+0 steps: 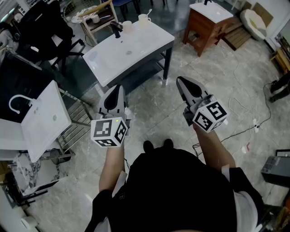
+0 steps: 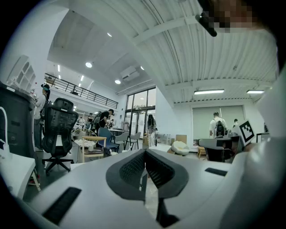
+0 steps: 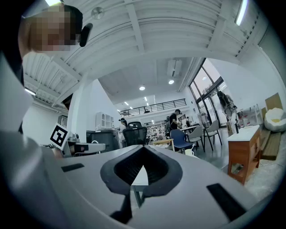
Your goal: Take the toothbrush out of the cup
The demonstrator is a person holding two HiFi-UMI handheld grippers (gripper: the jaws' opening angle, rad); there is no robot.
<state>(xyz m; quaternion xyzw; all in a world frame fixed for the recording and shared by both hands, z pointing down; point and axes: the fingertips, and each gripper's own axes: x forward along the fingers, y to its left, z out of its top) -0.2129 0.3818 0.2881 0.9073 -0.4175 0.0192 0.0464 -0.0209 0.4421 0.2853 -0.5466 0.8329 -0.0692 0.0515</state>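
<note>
On the far end of a white basin-top table (image 1: 136, 52), a white cup (image 1: 144, 19) holds a toothbrush (image 1: 149, 12) that leans out to the right. A second white cup (image 1: 127, 26) stands just left of it, by a black tap (image 1: 116, 29). My left gripper (image 1: 118, 88) and right gripper (image 1: 180, 80) are both held over the floor, short of the table's near edge, pointing at it. Both have their jaws shut with nothing in them. In the gripper views, the left gripper (image 2: 145, 152) and right gripper (image 3: 143, 148) look out level across the room.
A wooden cabinet (image 1: 206, 25) with a white top stands at the back right. A second white basin (image 1: 43, 118) on a metal rack sits to the left, with a black office chair (image 1: 43, 27) behind it. Cables (image 1: 247, 122) trail over the tiled floor on the right.
</note>
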